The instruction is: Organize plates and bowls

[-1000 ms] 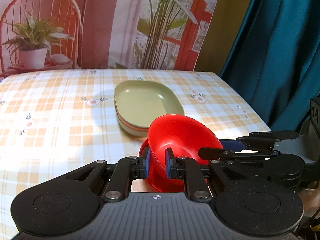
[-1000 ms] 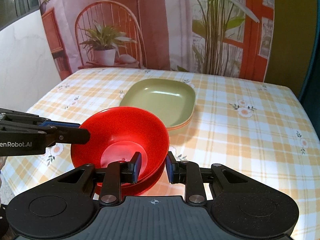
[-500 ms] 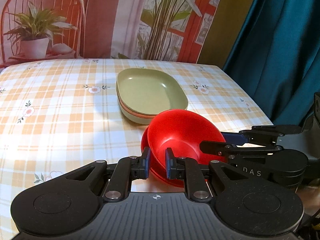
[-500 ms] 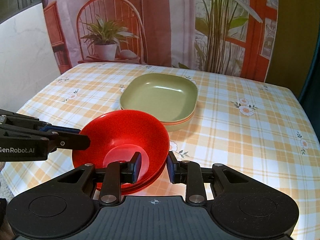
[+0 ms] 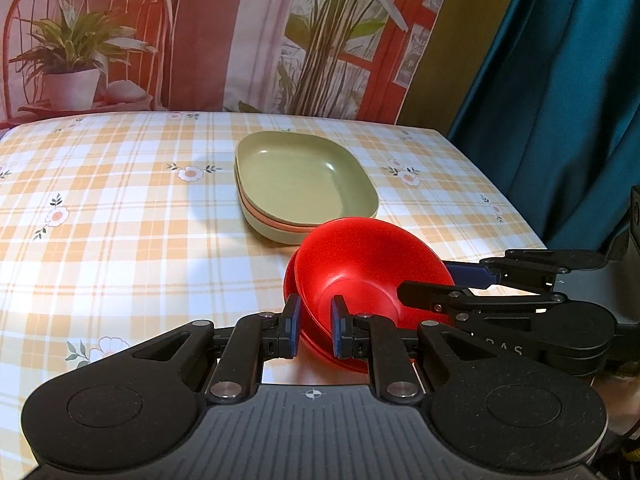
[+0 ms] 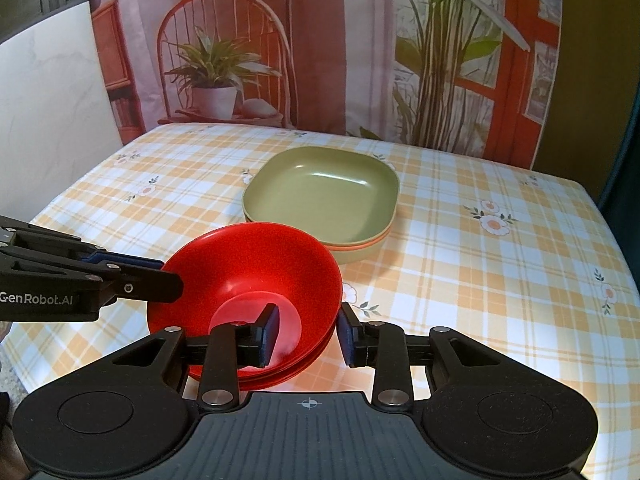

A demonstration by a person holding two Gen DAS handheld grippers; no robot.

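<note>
Two red bowls (image 5: 360,264) sit nested on the checked table, close to its front edge. My left gripper (image 5: 316,330) is shut on their near rim, one pad inside and one outside. In the right wrist view the same bowls (image 6: 248,268) lie between the jaws of my right gripper (image 6: 308,336). Those jaws are opening, and the pads stand off the rim on both sides. The left gripper (image 6: 168,276) comes in from the left of that view. Behind the bowls is a stack of rounded square plates, a green plate (image 6: 320,188) on top.
The yellow checked tablecloth (image 5: 120,220) stretches bare to the left and far side. A teal curtain (image 5: 560,120) hangs past the table's right edge. A printed backdrop (image 6: 240,60) showing a chair and plants closes off the far side.
The upper red bowl has sunk level into the one beneath it. The right gripper's jaws have widened off the rim. The left gripper keeps its hold.
</note>
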